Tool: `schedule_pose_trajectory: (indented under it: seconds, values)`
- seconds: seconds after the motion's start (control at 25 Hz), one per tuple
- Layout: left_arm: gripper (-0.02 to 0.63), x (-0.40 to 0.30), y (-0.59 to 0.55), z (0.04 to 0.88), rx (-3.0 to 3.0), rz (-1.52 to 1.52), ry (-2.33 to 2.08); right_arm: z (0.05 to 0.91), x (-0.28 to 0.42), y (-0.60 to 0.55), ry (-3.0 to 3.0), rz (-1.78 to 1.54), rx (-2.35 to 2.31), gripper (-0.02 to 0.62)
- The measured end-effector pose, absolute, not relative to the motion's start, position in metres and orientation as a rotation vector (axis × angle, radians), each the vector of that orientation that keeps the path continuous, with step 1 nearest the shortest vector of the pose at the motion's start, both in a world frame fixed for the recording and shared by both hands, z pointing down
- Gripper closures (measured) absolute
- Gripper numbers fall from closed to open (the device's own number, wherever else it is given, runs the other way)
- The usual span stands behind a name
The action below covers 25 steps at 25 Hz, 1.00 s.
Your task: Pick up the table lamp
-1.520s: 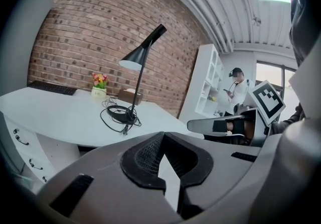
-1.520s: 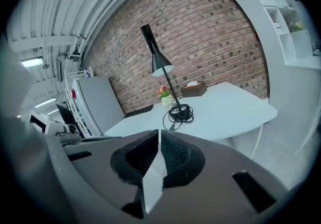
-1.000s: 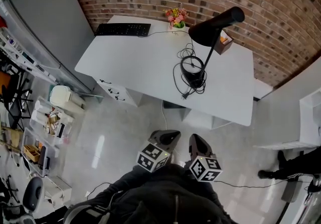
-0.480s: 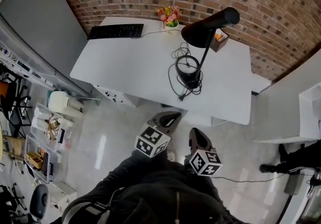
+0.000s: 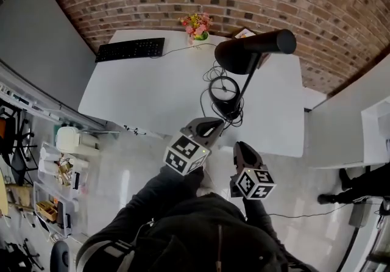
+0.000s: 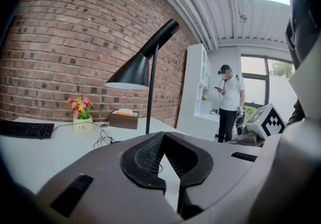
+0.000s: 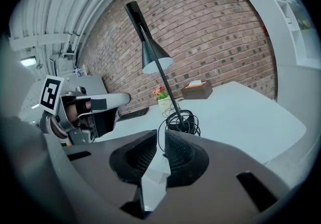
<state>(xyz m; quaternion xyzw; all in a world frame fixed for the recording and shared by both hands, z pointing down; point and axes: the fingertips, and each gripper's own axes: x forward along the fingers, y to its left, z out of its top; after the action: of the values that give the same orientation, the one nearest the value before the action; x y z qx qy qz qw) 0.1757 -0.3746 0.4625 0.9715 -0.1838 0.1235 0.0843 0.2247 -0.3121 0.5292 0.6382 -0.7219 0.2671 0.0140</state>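
The black table lamp stands on the white table [image 5: 140, 94], with its round base [image 5: 224, 89] ringed by a coiled cable and its cone shade [image 5: 253, 51] leaning right. My left gripper [image 5: 214, 124] is shut and empty at the table's near edge, just short of the base. My right gripper [image 5: 239, 147] is shut and empty too, a little further back, off the table. The left gripper view has the shade [image 6: 131, 72] ahead above the shut left gripper [image 6: 163, 137]. In the right gripper view the base [image 7: 180, 123] lies beyond the shut right gripper [image 7: 160, 140].
A black keyboard [image 5: 125, 49], a flower pot [image 5: 196, 24] and a tissue box [image 5: 245, 33] line the table's far side by the brick wall. Cluttered shelves [image 5: 55, 161] stand on the left, a white cabinet [image 5: 375, 136] on the right. A person [image 6: 228, 100] stands further off.
Both grippers have moved forward towards the table. The left one has risen and reached the table's near edge by the lamp base. The table has come closer in the head view.
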Motion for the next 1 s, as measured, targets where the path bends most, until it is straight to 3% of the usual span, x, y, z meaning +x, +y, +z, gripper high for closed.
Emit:
schedule_pose_trajectory:
  seconds: [0.36, 0.44, 0.64, 1.0]
  values:
    - [0.593, 0.210, -0.433, 0.451, 3.004, 0.423, -0.317, 0.535, 0.241, -0.370, -2.204, 0.756, 2.007, 0.564]
    - [0.542, 0.219, -0.441, 0.449, 3.016, 0.436, -0.248, 0.536, 0.242, -0.381, -2.217, 0.739, 1.989, 0.460]
    - [0.417, 0.238, -0.445, 0.454, 2.992, 0.481, -0.011, 0.537, 0.253, -0.412, -2.201, 0.671, 2.003, 0.429]
    - [0.413, 0.264, -0.452, 0.455, 2.955, 0.454, 0.192, 0.539, 0.249, -0.462, -2.197, 0.462, 1.992, 0.428]
